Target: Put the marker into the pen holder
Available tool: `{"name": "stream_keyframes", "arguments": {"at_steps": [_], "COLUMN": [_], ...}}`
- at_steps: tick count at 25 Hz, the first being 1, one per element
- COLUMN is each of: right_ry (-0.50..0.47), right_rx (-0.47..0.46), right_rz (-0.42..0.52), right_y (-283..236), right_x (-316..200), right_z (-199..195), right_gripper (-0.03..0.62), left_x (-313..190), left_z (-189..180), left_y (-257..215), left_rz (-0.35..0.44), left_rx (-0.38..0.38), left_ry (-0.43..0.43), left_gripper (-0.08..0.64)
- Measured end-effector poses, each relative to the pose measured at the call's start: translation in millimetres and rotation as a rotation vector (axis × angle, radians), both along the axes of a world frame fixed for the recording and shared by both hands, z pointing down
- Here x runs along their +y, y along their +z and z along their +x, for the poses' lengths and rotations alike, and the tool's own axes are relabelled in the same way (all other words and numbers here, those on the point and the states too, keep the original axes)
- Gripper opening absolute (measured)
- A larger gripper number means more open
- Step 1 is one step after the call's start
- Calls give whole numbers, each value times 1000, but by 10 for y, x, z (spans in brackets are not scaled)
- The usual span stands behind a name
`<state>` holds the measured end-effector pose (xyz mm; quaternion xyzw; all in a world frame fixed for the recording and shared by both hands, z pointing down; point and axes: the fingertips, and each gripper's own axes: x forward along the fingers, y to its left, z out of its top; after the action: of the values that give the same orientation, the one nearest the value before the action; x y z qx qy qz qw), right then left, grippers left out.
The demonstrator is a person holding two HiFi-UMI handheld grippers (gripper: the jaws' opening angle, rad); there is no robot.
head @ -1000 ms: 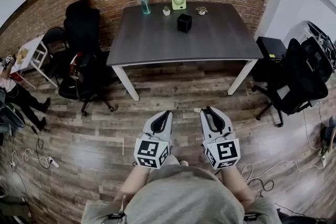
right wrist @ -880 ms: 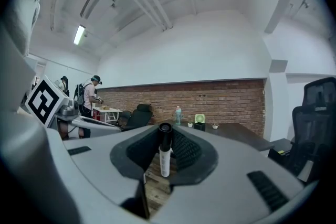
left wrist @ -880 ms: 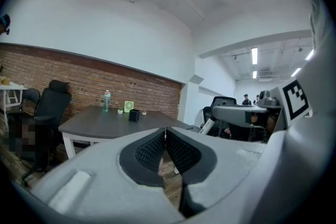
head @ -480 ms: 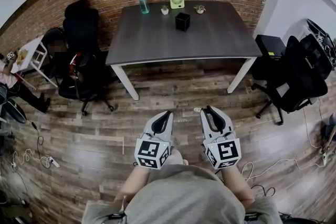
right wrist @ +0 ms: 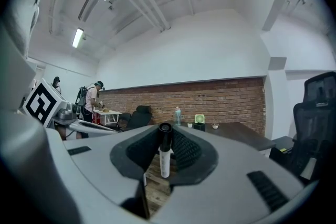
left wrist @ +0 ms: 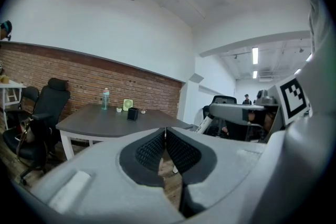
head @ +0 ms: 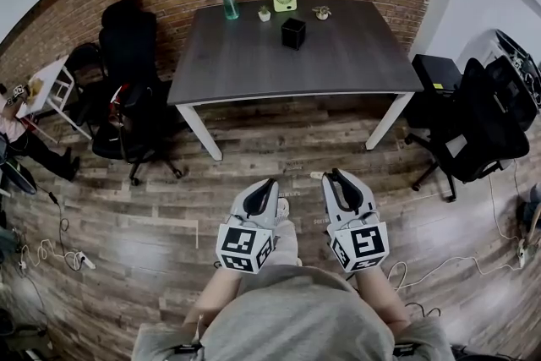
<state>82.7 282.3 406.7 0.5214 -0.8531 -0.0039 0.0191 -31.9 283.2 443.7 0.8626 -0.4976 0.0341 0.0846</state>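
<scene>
Right gripper, clamped on the upright marker, is well apart from the pen holder. Left gripper jaws are together, empty. Approach with the marker vertical, centred above the pen holder.

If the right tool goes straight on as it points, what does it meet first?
The right tool has a free way at first, then probably meets the near edge of the table; depth is unclear.
</scene>
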Motion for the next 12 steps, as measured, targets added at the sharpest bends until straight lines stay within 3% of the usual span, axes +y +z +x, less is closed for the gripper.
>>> {"name": "stream_keyframes", "arguments": {"at_steps": [12], "right_ry": [8], "right_rx": [7], "right_rz": [-4], "right_y": [38], "right_x": [-618], "right_z": [157], "right_gripper": [74], "left_x": [-633], "left_z": [175], "left_y": [21], "left_rz": [3], "left_rx": [3], "left_ry": [16], "left_gripper": [21]}}
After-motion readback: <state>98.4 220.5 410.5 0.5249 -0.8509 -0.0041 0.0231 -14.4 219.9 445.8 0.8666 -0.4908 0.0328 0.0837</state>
